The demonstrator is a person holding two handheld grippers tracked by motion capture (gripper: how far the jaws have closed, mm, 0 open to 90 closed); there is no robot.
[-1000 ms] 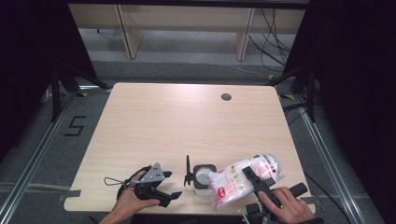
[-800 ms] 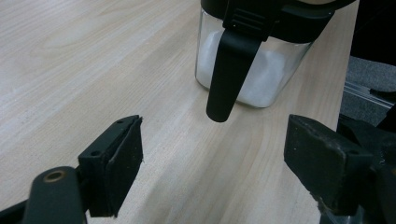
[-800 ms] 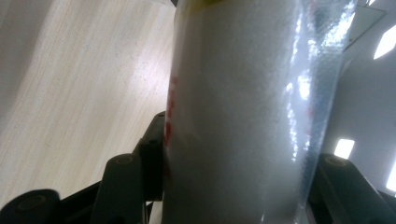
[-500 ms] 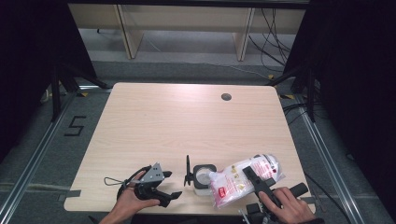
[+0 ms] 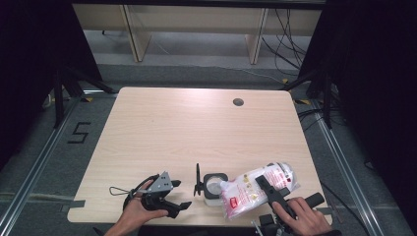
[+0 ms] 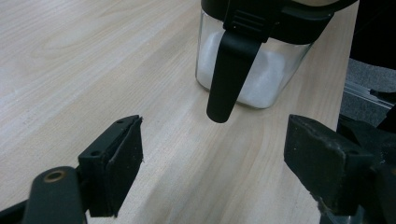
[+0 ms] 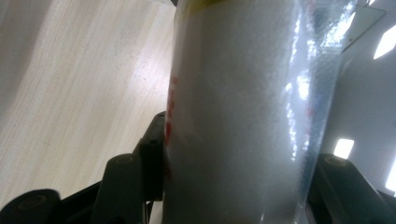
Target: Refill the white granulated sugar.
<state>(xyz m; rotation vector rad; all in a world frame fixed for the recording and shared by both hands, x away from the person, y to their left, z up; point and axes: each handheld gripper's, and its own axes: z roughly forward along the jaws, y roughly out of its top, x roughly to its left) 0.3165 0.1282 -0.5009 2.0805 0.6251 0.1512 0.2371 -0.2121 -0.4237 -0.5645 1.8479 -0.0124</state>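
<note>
Your left gripper, at 7 o'clock on the tabletop, rests with jaws wide apart and empty, aimed at the jar. This clear, rigid jar at 6 o'clock, part-filled with white granules, has its black hinged lid standing open. At 5 o'clock your right gripper clamps the soft plastic bag of white granules mid-body; expect sagging and slipping.

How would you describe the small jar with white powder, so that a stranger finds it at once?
Look at the near edge of the light wooden table. Between the person's two hands stands a small clear square jar with a black rim, half full of white powder. Unlike the tilted clear plastic bag beside it, it is rigid and has an open black flip lid.
</note>
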